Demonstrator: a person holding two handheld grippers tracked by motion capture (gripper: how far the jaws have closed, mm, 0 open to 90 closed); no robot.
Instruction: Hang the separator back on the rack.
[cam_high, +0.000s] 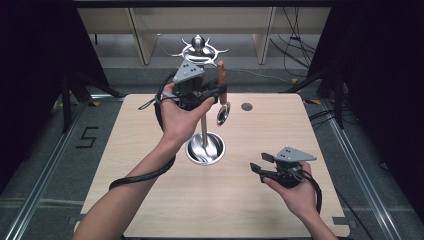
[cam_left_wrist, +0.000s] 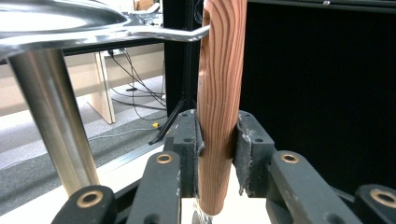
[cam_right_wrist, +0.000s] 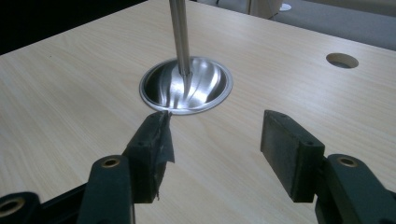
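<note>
Left tongs (cam_high: 218, 91) clamp the wooden-handled steel spoon (cam_high: 221, 80) upright beside the chrome hook stand (cam_high: 204, 145), aligning it for hanging; right tongs (cam_high: 258, 165) idle, open.

Grey floor (cam_high: 45, 150) all round the pale wooden desk (cam_high: 150, 200), black curtains (cam_high: 30, 60) flanking, cables (cam_high: 295, 47) trailing behind.

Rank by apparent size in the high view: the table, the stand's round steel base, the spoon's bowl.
1. table, by far the largest.
2. round steel base.
3. spoon's bowl, smallest; it hangs higher, nearer the camera, yet looks smaller.
</note>
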